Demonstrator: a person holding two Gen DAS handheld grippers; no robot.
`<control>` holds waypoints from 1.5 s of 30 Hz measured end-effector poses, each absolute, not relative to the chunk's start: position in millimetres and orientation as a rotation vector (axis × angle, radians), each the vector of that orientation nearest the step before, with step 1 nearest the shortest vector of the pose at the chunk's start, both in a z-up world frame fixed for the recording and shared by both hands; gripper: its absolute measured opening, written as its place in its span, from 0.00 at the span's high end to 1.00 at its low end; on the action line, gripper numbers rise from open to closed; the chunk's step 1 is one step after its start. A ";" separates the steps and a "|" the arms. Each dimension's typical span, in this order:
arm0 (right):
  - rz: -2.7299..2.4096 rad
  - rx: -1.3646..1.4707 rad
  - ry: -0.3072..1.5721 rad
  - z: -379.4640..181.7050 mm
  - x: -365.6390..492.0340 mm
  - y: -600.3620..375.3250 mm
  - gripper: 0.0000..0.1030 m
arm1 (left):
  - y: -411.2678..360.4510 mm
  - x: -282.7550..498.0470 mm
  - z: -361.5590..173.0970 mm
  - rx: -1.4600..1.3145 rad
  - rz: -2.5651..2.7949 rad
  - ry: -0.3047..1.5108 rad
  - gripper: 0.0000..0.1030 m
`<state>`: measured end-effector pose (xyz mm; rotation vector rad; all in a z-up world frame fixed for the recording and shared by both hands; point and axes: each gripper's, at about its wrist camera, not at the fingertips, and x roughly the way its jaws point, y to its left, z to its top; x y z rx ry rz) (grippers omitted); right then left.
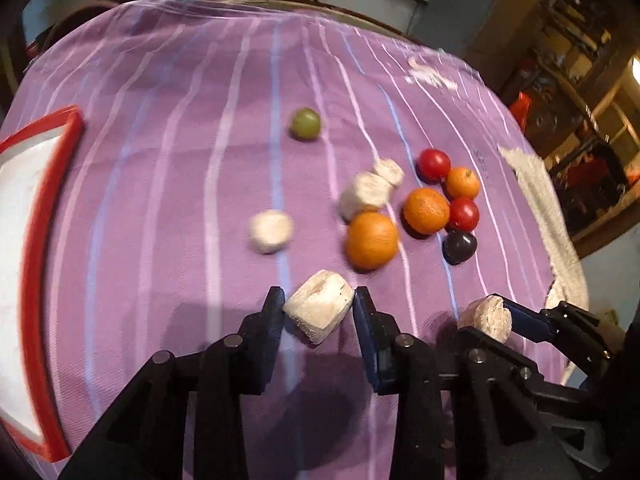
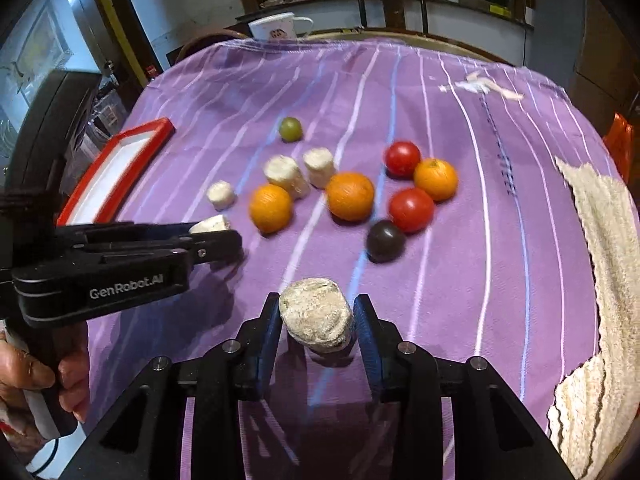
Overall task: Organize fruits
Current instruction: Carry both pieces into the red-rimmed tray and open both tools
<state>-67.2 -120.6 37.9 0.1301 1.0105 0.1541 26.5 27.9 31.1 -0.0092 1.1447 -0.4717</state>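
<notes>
1. Both your grippers, left (image 1: pixel 319 307) and right (image 2: pixel 316 317), have jaws pinching a pale chunk (image 1: pixel 319 311) above the worktop.
2. Squeeze harder and chunks may crumble (they look soft).
3. Tray (image 1: pixel 30 216) sits far left.

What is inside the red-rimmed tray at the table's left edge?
The red-rimmed tray shows only a bare white floor, no fruit. Its near end is hidden behind the left gripper, which holds a pale chunk.
</notes>
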 end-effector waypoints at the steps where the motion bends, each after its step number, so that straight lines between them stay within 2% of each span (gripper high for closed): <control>1: 0.162 0.128 1.004 43.0 -65.8 -114.0 0.61 | 39.0 27.4 36.0 -0.025 -0.462 1.136 0.67; 9: 0.327 0.135 0.977 75.8 -25.4 -27.1 0.61 | 180.9 59.5 69.6 -0.172 -0.260 1.079 0.67; 18: 0.447 0.076 0.938 87.4 58.1 110.5 0.61 | 302.9 137.3 55.2 -0.199 -0.051 1.104 0.67; 24: 0.420 0.013 0.967 65.7 112.9 165.0 0.61 | 327.3 178.5 33.1 -0.220 -0.010 1.134 0.67; 30: 0.395 0.013 1.008 43.7 145.1 178.0 0.60 | 324.2 195.8 21.8 -0.192 -0.015 1.141 0.66; 31: 0.392 0.015 1.010 42.8 147.9 178.3 0.60 | 324.5 198.2 21.7 -0.188 -0.017 1.139 0.64; 34: 0.378 0.025 1.022 39.5 155.9 179.2 0.60 | 326.7 197.0 25.9 -0.201 -0.028 1.130 0.47; 35: 0.375 0.030 1.018 39.6 157.4 178.8 0.60 | 327.8 195.6 28.3 -0.209 -0.031 1.123 0.46; 45: 0.322 0.085 0.969 66.4 131.0 137.8 0.58 | 332.1 153.5 63.6 -0.290 -0.014 1.076 0.44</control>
